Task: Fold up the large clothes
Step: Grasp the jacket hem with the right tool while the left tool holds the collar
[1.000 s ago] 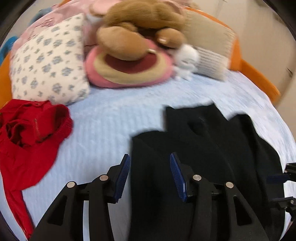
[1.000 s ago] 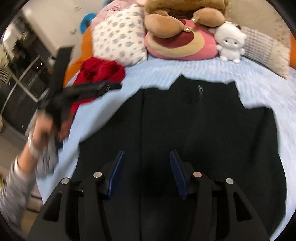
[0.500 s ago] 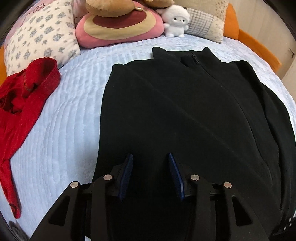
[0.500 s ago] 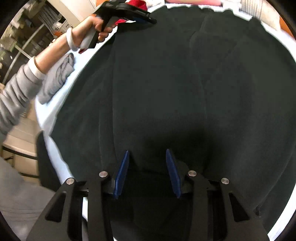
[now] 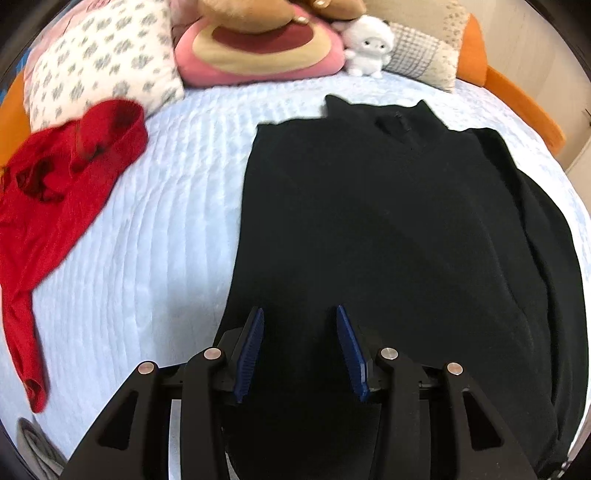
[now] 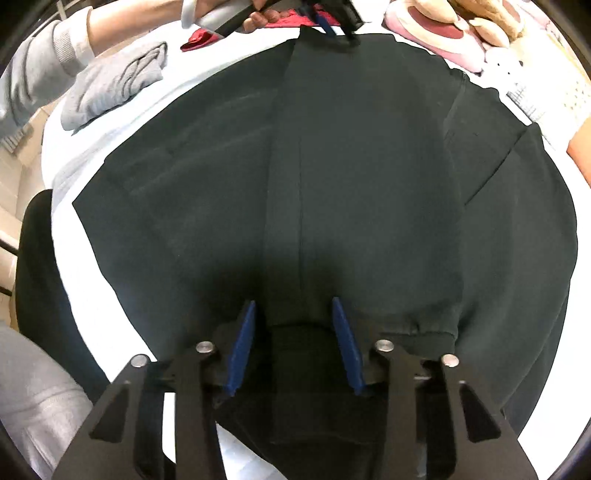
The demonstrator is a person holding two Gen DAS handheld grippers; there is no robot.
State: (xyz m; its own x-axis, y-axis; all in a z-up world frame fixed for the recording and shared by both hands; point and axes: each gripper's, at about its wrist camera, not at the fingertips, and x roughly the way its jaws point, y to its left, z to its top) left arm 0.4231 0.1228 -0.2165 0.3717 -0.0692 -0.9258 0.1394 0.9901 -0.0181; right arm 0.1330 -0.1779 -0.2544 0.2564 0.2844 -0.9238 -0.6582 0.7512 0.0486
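Observation:
A large black zip-neck top lies flat on the light blue bed cover, collar toward the pillows. My left gripper is open, its blue pads low over the top's left side near the hem. In the right wrist view the same black top fills the frame. My right gripper is open, its pads on either side of a folded strip of the top near its ribbed edge. The left gripper shows at the top's far edge, held by a hand.
A red sweater lies crumpled at the left. A floral pillow, a pink cushion, a white plush and a checked pillow line the headboard. A folded grey garment sits near the bed edge.
The left gripper has pulled back, away from the pillows, and stayed open. The right gripper has turned and shifted over the top's edge, still open. The top has not moved.

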